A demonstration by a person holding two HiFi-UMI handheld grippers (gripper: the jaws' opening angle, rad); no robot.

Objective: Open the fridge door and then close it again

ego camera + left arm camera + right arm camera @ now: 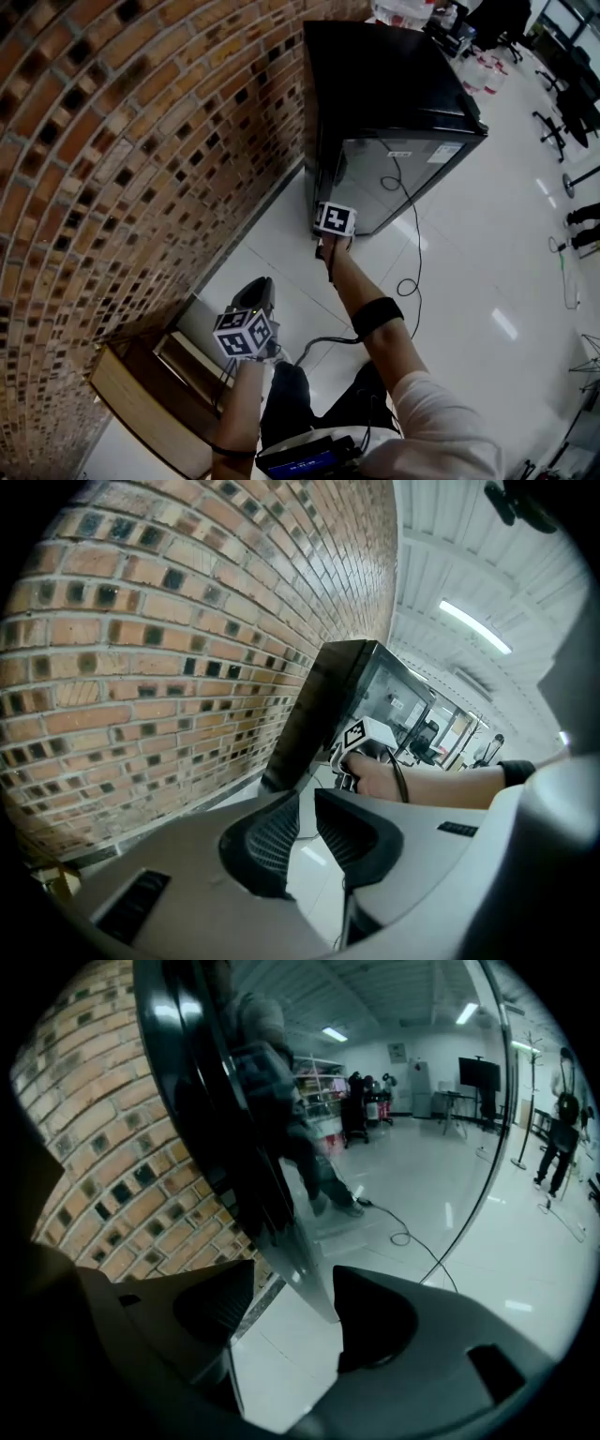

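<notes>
A small black fridge (394, 84) with a glass door (403, 178) stands on the floor against the brick wall. My right gripper (330, 220) is at the door's lower left corner. In the right gripper view the door's edge (281, 1232) runs down between the wide-apart jaws of the right gripper (295, 1307), close to the right finger and apart from the left one. My left gripper (255, 295) hangs back near my body, and the left gripper (307, 803) shows only a narrow gap with nothing in it. From there I see the fridge (328, 705) and the right gripper (354, 742) in a hand.
The brick wall (141, 141) runs along the left. A wooden shelf unit (150, 394) stands at the lower left. A black cable (412, 272) trails over the white floor from the fridge. Office chairs (562, 122) and desks are at the far right.
</notes>
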